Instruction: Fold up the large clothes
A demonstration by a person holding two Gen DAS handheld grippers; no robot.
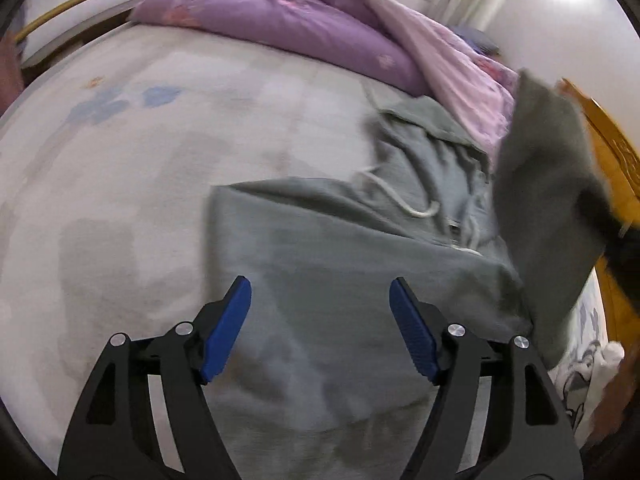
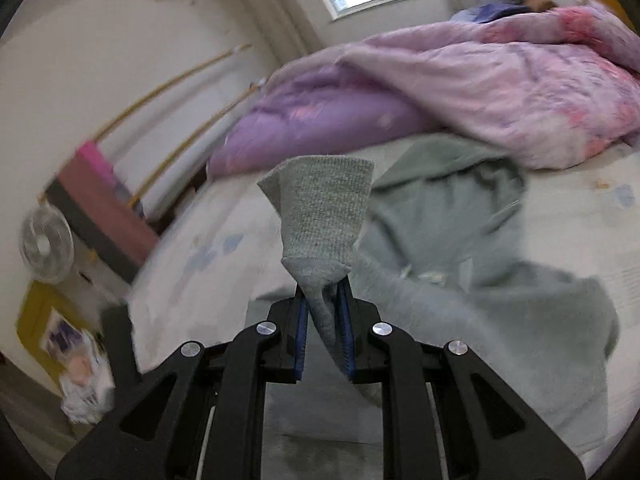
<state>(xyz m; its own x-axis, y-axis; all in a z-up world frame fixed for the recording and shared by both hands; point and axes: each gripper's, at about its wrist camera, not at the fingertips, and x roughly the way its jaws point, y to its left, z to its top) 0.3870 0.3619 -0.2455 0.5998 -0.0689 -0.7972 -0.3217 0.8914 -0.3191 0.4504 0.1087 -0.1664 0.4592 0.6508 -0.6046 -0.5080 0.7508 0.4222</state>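
Observation:
A grey-green hoodie (image 1: 320,264) with white drawstrings (image 1: 404,200) lies on the bed, its hood toward the quilt. My left gripper (image 1: 320,300) is open and empty just above the hoodie's body. My right gripper (image 2: 323,300) is shut on the ribbed cuff (image 2: 324,208) of a sleeve and holds it up above the hoodie (image 2: 480,280). In the left wrist view the lifted sleeve (image 1: 548,200) hangs at the right.
A purple and pink quilt (image 1: 304,28) is heaped along the far side of the bed. The pale flowered bedsheet (image 1: 120,168) spreads to the left. A wooden headboard (image 1: 616,160) stands at the right. A fan (image 2: 46,244) and a pink box (image 2: 104,196) stand beside the bed.

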